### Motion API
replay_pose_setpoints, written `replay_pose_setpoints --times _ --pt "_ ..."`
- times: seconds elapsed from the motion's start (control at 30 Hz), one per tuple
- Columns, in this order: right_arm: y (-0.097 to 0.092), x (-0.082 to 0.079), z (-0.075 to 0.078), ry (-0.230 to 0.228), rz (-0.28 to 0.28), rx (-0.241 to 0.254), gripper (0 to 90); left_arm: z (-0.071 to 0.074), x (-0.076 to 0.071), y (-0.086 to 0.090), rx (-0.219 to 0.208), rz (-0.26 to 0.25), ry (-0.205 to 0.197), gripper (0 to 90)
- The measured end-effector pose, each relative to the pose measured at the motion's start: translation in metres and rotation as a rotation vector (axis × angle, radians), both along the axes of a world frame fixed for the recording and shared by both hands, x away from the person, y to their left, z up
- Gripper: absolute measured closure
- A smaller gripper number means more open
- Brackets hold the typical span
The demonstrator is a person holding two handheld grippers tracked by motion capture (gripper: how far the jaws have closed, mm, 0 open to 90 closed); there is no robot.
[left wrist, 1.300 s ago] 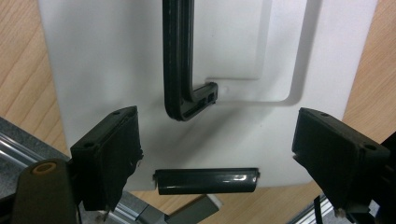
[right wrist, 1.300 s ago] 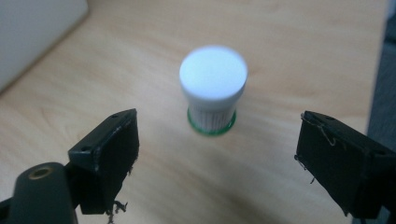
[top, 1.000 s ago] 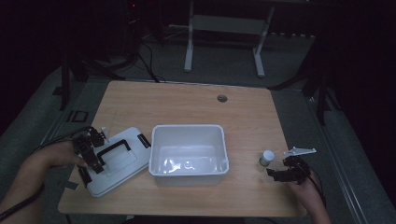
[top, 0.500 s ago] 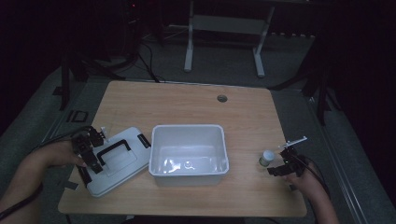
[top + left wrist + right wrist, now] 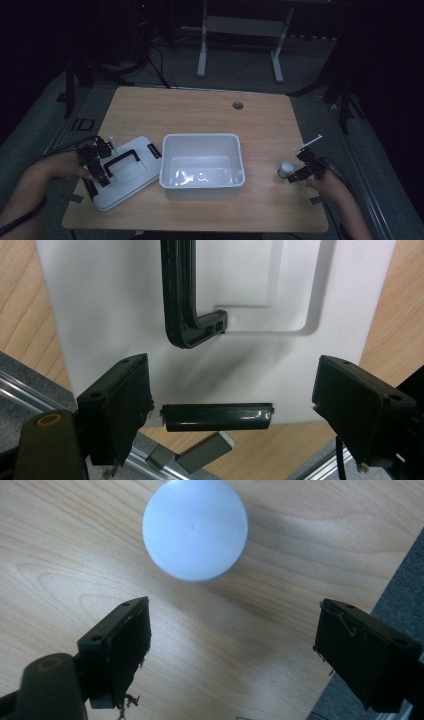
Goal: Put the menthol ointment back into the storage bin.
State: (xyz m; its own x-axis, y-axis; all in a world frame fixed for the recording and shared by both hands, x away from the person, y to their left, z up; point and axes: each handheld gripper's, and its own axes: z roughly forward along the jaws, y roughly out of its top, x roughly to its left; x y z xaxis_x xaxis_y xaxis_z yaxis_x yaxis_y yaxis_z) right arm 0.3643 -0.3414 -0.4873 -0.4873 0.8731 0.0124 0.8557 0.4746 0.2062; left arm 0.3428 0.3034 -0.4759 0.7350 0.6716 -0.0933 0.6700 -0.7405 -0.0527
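White plastic lid under your left gripper [image 5: 96, 166], small white-capped bottle ahead of your right gripper [image 5: 303, 167].

Your left gripper hangs with its jaws spread wide over the near end of the flat white rectangular lid [image 5: 100, 315], whose black carrying handle [image 5: 186, 300] lies just beyond the jaws and whose black end latch [image 5: 217, 417] sits between them, touching neither. Your right gripper is likewise wide open and holds nothing; the small round bottle with the white cap [image 5: 195, 527] stands upright on the light wooden table [image 5: 200, 110] just ahead of its jaws, a little toward the left one, clear of both. Between your two grippers, the open white rectangular plastic bin [image 5: 202, 162] rests on the table, its side just beside the lid's far edge.
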Motion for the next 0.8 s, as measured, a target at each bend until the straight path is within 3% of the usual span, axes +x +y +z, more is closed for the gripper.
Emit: replay_pose_setpoints --times 0.23,0.57,0.63,0.8 --pt "0.007 0.012 0.002 0.059 0.012 -0.031 15.4 0.000 0.000 0.000 0.002 0.002 0.001 15.6" --pt "0.015 0.025 0.003 0.067 0.022 -0.033 18.5 -0.003 0.000 0.001 -0.001 0.004 0.003 15.6" --pt "0.016 0.026 0.002 0.081 0.037 -0.018 20.2 -0.003 0.001 0.001 -0.002 0.005 0.002 15.6" --pt "0.025 0.030 0.002 0.085 0.083 -0.041 27.2 -0.004 0.000 0.001 0.003 0.000 0.008 15.6"
